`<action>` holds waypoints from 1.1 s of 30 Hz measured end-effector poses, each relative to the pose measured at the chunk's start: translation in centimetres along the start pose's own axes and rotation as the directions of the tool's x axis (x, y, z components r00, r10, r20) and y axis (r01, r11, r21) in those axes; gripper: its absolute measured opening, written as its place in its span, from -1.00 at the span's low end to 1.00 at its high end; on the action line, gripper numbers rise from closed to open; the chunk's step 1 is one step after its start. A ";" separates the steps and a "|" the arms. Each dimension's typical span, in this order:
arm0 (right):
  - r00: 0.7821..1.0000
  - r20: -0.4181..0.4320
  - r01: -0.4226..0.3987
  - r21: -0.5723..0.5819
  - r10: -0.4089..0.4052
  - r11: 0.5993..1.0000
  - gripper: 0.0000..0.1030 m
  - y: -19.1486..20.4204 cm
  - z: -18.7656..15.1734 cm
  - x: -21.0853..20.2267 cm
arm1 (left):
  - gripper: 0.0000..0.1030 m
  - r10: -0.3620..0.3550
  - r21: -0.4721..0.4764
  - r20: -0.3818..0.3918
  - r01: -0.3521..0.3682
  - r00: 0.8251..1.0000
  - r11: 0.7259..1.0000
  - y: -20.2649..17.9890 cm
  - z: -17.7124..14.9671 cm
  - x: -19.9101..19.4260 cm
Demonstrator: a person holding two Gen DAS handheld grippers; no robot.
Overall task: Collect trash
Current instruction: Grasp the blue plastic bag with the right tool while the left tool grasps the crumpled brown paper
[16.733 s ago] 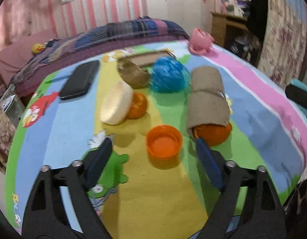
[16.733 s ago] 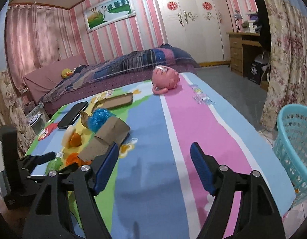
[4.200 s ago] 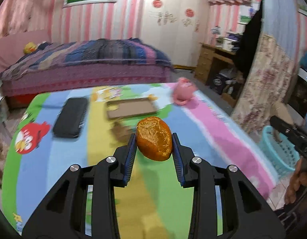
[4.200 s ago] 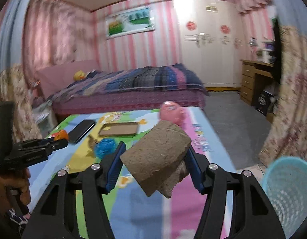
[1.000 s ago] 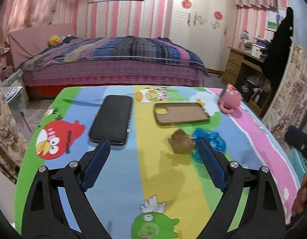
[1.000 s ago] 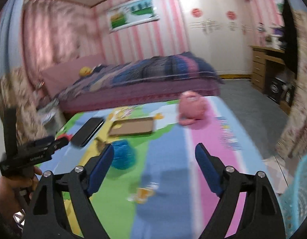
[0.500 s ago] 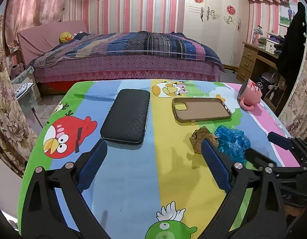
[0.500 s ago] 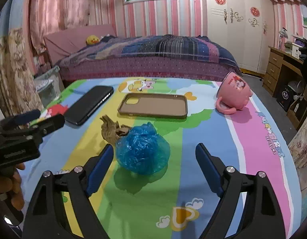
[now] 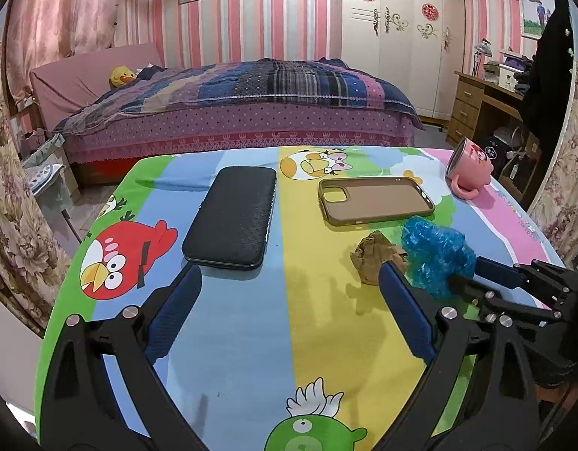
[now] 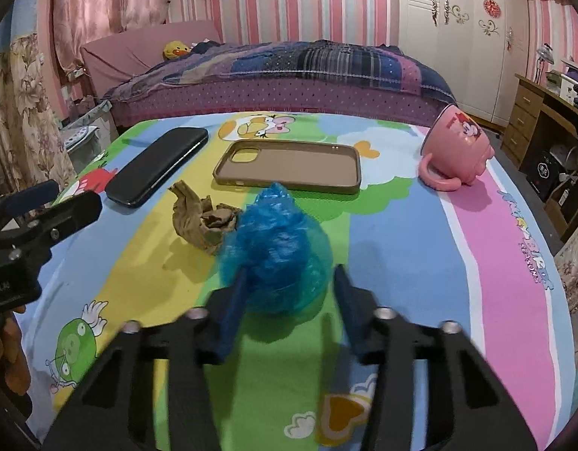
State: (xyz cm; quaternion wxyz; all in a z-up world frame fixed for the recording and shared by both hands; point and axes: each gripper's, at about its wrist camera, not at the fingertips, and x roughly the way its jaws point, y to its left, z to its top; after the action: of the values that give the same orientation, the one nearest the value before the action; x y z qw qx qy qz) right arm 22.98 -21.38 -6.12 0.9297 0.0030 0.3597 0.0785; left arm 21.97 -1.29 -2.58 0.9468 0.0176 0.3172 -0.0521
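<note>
I'm on the pick-up step — my right gripper (image 10: 287, 293), jaws just closing in, now pinches the blue plastic wad (image 10: 275, 251) just beside the brown paper scrap (image 10: 202, 223), my left gripper (image 9: 289, 319) empty and spread — next, lift it clear.

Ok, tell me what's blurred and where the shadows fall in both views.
Right wrist view: the right gripper is motion-blurred, its fingers smeared as they have just been closing around the blue bag; the table stays sharp. Left wrist view: everything sharp, left gripper included; the brown paper wad casts a soft shadow toward the camera. Both views bend straight lines near the edges.
</note>
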 end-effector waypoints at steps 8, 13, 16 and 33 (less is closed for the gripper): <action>0.999 0.051 0.017 0.040 -0.019 0.999 -0.63 -2.0 0.3 -1.8 | 0.79 -0.009 0.011 0.004 0.009 1.000 1.000 -0.7 0.0 -0.1; 0.996 0.081 0.028 0.084 -0.034 0.996 -0.72 -3.9 0.6 -3.1 | 0.82 -0.032 -0.001 -0.007 0.032 0.999 0.999 -1.6 0.3 0.5; 0.994 0.106 0.022 0.115 -0.034 0.993 -0.72 -5.2 0.8 -4.3 | 0.82 -0.064 0.002 -0.018 0.064 0.998 0.998 -2.8 0.4 1.4; 0.985 0.170 0.000 0.117 -0.020 0.993 -0.72 -6.8 1.1 -7.6 | -0.20 -0.121 0.042 -0.184 0.131 0.976 0.991 -5.7 0.3 7.1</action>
State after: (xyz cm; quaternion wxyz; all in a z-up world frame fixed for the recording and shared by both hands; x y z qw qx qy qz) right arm 19.13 -29.18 -0.60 0.9558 0.0623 0.2827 0.0520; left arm 27.19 -7.62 -6.61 0.9080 0.0277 0.4008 -0.1186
